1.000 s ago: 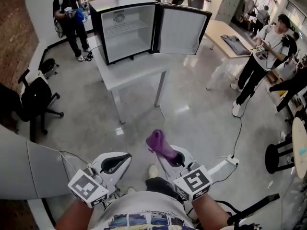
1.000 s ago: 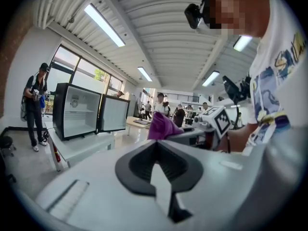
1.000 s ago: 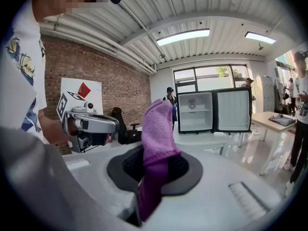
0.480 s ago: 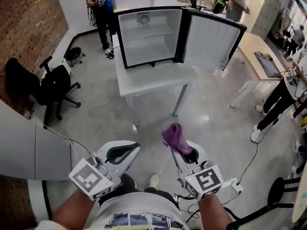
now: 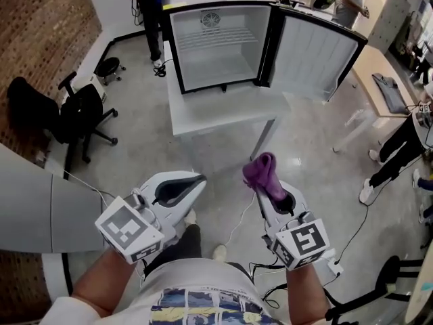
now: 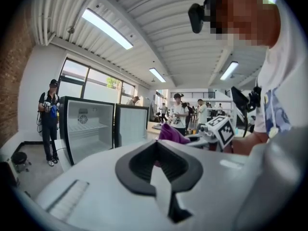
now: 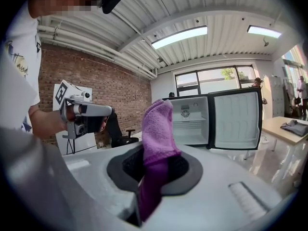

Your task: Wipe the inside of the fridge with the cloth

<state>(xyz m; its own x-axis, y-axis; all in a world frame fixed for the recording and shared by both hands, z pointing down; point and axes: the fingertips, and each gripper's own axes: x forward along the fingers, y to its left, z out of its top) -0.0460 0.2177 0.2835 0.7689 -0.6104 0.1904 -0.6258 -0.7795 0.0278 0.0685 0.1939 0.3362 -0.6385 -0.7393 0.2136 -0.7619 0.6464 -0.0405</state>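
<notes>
A small black fridge [image 5: 223, 42] stands on a grey table [image 5: 223, 110] with its door [image 5: 314, 56] swung open to the right; its white inside shows a wire shelf. The same fridge [image 7: 190, 119] shows ahead in the right gripper view and the fridge [image 6: 89, 129] at left in the left gripper view. My right gripper [image 5: 274, 185] is shut on a purple cloth [image 5: 264, 175], which sticks up from the jaws; the cloth [image 7: 156, 143] fills the middle of the right gripper view. My left gripper [image 5: 179, 187] is shut with nothing in it. Both are well short of the table.
Black office chairs [image 5: 74, 114] stand at left by a brick wall. A person [image 5: 149, 5] stands behind the fridge, others at the right edge. A light table [image 5: 385, 80] with a dark cloth is at right. Cables [image 5: 237, 229] run over the grey floor.
The fridge and table have come nearer and shifted toward the middle of the head view. Both grippers sit a little higher in the head view, and the right still holds the purple cloth.
</notes>
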